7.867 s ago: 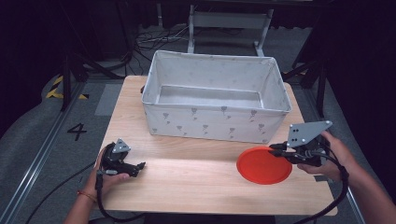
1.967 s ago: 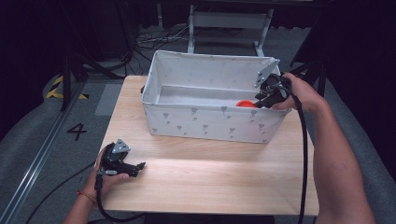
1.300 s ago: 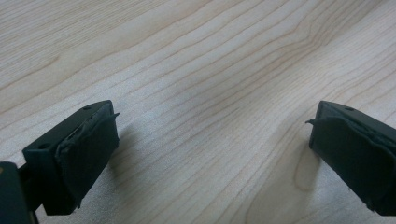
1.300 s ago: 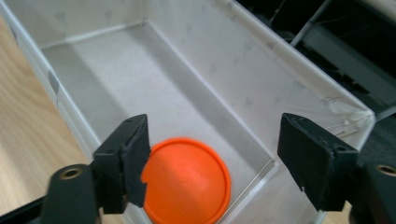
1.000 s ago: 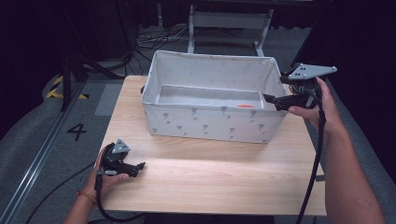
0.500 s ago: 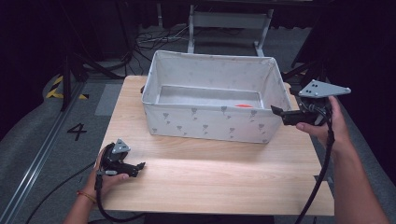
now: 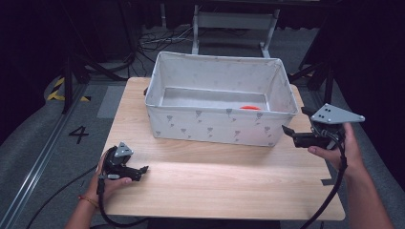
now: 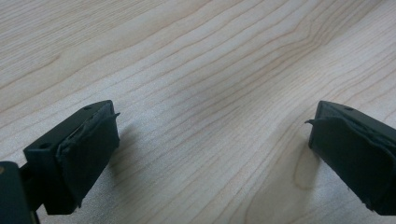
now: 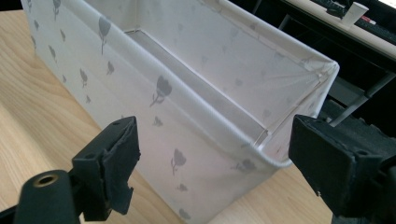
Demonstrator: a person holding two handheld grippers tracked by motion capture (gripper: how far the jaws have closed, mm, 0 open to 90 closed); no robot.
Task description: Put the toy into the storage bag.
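Note:
A white fabric box with grey flower prints stands at the back of the wooden table. A red plate lies on its floor at the right end, mostly hidden by the front wall. My right gripper is held open above the table's right edge, just off the box's front right corner, with nothing between its jaws. My left gripper rests on the table at the front left, open and empty, with bare wood between its jaws.
The tabletop in front of the box is bare wood. Black stands, cables and a metal frame sit on the floor behind the table. A floor marking "4" lies to the left.
The red plate went from the table's front right into the box. My right gripper let it go and has drawn back out to the right and down. The left gripper has not moved.

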